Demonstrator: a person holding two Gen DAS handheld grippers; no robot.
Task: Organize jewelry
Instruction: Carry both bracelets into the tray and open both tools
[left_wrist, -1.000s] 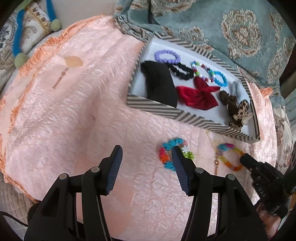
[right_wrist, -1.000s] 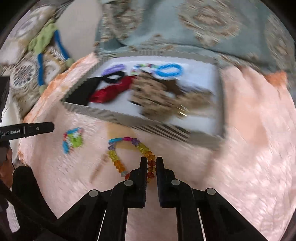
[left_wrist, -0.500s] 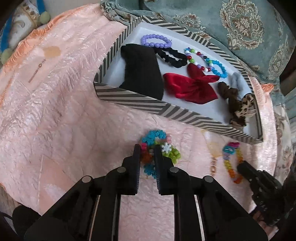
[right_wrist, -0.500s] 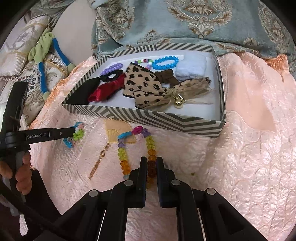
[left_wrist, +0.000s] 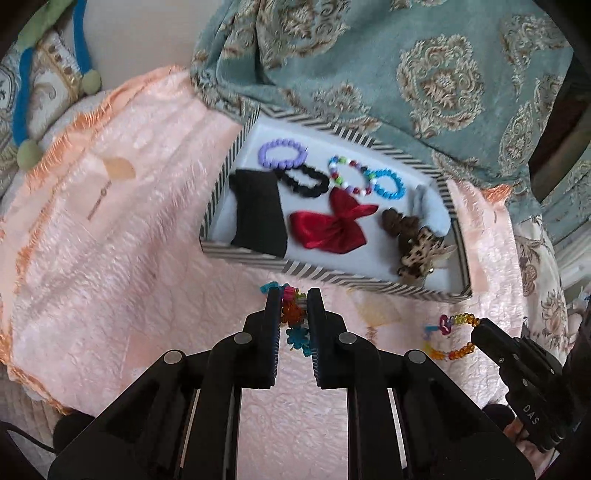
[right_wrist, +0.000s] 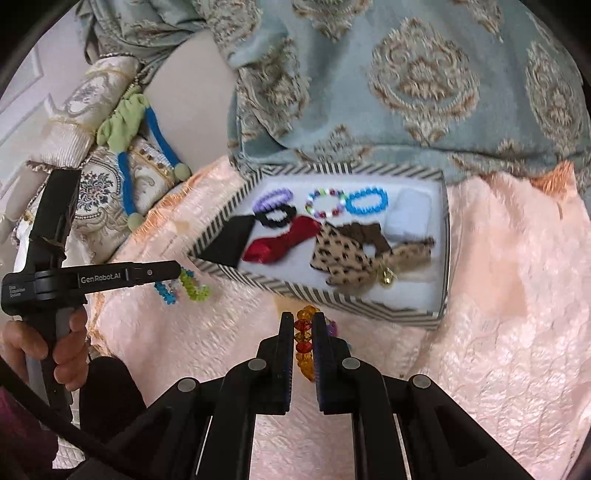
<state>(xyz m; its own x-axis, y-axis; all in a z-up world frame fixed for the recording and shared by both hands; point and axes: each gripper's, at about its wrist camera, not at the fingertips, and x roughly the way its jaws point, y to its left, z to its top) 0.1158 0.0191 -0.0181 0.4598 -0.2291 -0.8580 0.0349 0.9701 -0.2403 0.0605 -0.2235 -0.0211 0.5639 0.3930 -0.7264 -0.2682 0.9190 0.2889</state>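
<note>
My left gripper (left_wrist: 293, 295) is shut on a multicoloured flower-bead bracelet (left_wrist: 293, 321), which hangs above the peach bedspread (left_wrist: 110, 240). In the right wrist view that bracelet (right_wrist: 184, 286) dangles from the left gripper's tip. My right gripper (right_wrist: 303, 319) is shut on an amber and rainbow bead bracelet (right_wrist: 304, 345), lifted off the cloth; the left wrist view shows it (left_wrist: 448, 339) hanging from the right gripper's fingertips (left_wrist: 480, 326). Just beyond both stands a striped box (left_wrist: 332, 275) holding purple, black, mixed and blue bracelets, a red bow (left_wrist: 328, 229) and leopard-print hair ties (right_wrist: 343, 258).
A teal patterned blanket (left_wrist: 406, 74) is piled behind the striped box (right_wrist: 354, 301). Ornate pillows with a blue and green cord (right_wrist: 125, 147) lie at the far left. A person's hand (right_wrist: 62, 347) grips the left tool's handle. Bare peach bedspread (right_wrist: 498, 295) spreads right of the box.
The left gripper closed on the flower-bead bracelet and lifted it. The right gripper, shut on the amber bracelet throughout, raised it off the bedspread toward the box.
</note>
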